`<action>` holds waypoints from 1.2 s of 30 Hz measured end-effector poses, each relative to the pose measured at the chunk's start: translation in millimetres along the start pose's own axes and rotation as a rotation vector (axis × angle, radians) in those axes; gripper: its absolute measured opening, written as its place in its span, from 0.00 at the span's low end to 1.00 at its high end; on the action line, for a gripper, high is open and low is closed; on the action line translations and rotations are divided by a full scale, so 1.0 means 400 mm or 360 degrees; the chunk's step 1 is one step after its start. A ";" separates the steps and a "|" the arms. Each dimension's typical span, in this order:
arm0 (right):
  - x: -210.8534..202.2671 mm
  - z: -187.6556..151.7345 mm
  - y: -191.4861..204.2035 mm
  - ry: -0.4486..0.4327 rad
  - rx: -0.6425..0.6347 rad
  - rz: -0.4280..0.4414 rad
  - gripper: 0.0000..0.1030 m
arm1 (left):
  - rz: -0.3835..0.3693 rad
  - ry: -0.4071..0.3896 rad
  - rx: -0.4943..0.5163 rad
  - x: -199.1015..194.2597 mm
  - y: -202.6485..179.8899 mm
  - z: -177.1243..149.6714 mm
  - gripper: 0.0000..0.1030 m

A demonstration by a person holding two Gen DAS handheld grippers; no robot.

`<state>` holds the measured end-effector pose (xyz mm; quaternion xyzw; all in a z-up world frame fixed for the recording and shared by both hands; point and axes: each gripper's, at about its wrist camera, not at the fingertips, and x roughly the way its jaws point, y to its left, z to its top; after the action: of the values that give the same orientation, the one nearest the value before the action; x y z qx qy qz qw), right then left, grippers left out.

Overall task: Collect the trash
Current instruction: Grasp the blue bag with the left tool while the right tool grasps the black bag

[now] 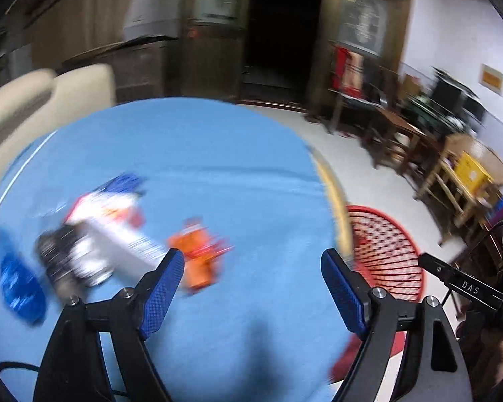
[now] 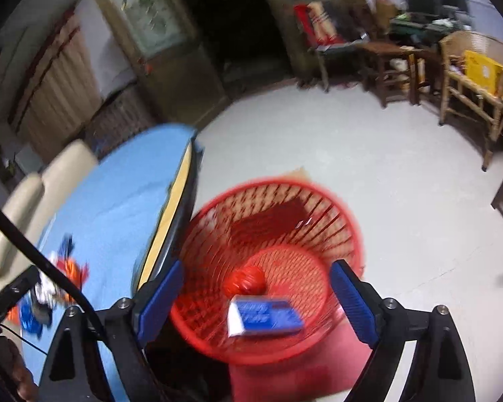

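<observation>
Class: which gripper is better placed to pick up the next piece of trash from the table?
Left gripper: jaws open, empty, over the table near the orange wrapper. Right gripper hangs over the basket.

Place: I am working in a lived-in room of a home, apparently a sitting or common room.
Doorway: a dark opening point(image 1: 278, 33) faces me, framed by wooden door panels with patterned glass point(image 2: 154, 16).
Seating: a cream sofa point(image 1: 50, 93) stands just beside my table.
Table: a blue cloth point(image 1: 191, 154) covers its top.
Floor: pale grey and bare point(image 2: 369, 154).
Furniture: wooden tables and chairs point(image 2: 399, 63) line the far wall, loaded with household clutter.
Shelf: a light wooden rack point(image 2: 469, 80) holds a yellow box point(image 2: 483, 63).
Waste bin: a red basket point(image 2: 348, 221) stands on the floor beside the table.
</observation>
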<state>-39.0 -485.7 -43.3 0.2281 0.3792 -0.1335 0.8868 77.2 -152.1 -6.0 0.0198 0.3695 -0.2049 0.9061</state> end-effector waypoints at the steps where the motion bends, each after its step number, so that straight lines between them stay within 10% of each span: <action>1: 0.011 -0.008 0.022 0.0043 -0.0030 0.0007 0.89 | 0.0033 -0.0008 -0.0040 -0.011 0.031 -0.012 0.82; 16: 0.000 -0.131 0.413 0.0194 -0.0583 0.0257 0.98 | 0.0578 -0.0044 -0.0691 -0.036 0.521 -0.069 0.82; 21: -0.018 -0.187 0.512 0.0232 -0.0825 0.0311 0.98 | 0.0634 0.0025 -0.0721 0.021 0.564 -0.066 0.80; 24: -0.027 -0.204 0.547 0.0266 -0.0880 0.0388 0.97 | 0.0620 0.0026 -0.0657 0.032 0.562 -0.075 0.50; 36: -0.027 -0.182 0.734 0.0224 -0.1011 0.0641 0.97 | 0.0630 -0.0034 -0.0727 -0.103 0.627 -0.163 0.45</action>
<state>29.5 -195.6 9.4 0.0205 0.4091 0.1835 0.8936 104.5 104.4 -54.5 -0.1149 0.3855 0.0638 0.9133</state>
